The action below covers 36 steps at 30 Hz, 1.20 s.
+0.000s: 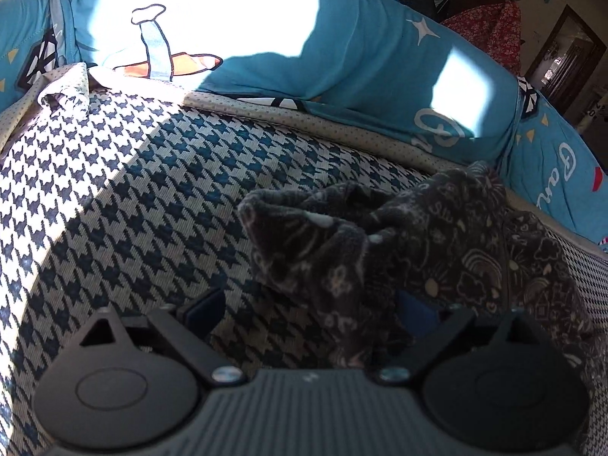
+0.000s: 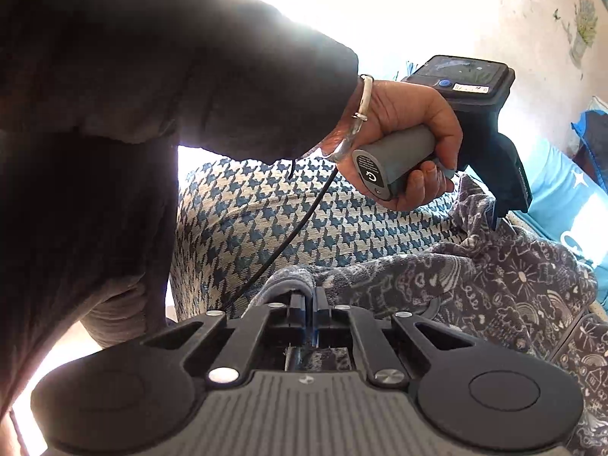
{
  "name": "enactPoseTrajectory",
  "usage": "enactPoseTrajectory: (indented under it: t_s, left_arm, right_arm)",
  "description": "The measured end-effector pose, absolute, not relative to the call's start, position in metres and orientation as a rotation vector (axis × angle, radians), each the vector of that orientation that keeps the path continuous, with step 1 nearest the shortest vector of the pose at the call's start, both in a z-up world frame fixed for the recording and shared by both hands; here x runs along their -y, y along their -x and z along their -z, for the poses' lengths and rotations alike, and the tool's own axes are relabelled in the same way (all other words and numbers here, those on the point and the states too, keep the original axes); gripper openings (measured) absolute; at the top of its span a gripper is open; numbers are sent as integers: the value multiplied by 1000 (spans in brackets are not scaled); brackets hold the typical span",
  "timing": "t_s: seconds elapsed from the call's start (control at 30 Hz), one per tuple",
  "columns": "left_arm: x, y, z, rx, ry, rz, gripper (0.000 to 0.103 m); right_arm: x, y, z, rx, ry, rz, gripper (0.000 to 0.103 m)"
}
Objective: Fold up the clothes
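The right hand-held gripper [image 2: 308, 296] is pinching a grey hem of the dark patterned garment [image 1: 437, 250], its fingers pressed together on the cloth. The left hand-held gripper [image 1: 307, 304] is standing spread, garment bunching between and ahead of its fingers, probably positioning to take a second edge. The garment is lying crumpled on the houndstooth cover [image 1: 133, 190]. Its outline and type are remaining hidden in folds.

a home, likely a bedroom. houndstooth bed cover [image 1: 125, 190] spread wide, teal cartoon-print bolster [image 1: 342, 49] along its far edge, red floral bedding [image 1: 490, 34] far right. dark wooden doorway [image 1: 562, 60] beyond. flower sticker [image 2: 583, 28] on the scuffed pale wall [image 2: 494, 22].
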<state>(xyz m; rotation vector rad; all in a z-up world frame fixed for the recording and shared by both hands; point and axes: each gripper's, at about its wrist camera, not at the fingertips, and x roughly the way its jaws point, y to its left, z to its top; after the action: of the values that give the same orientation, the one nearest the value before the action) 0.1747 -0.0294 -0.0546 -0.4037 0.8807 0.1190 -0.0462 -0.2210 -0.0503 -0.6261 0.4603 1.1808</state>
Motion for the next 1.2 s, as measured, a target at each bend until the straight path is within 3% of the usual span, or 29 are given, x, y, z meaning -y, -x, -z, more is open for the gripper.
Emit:
enactPoseTrajectory:
  t_s: [0.13, 0.2, 0.3, 0.4, 0.87, 1.2]
  left_arm:
    - [39, -180, 61, -902, 357, -119, 96]
    - [41, -182, 63, -906, 339, -131, 75]
    - [35, -183, 66, -899, 365, -154, 54]
    - [26, -181, 63, -865, 389, -196, 43]
    - [16, -177, 48, -799, 313, -265, 41]
    - [15, -174, 46, -786, 258, -298, 42]
  right_arm:
    - [232, 36, 39, -541, 489, -1260, 4]
    - [238, 32, 34, -567, 435, -1295, 4]
    - [248, 27, 29, -599, 367, -1334, 4]
    - [254, 30, 28, -604, 364, -1358, 4]
    - [216, 58, 71, -628, 591, -1410, 5]
    - [192, 56, 82, -626, 564, -1432, 5]
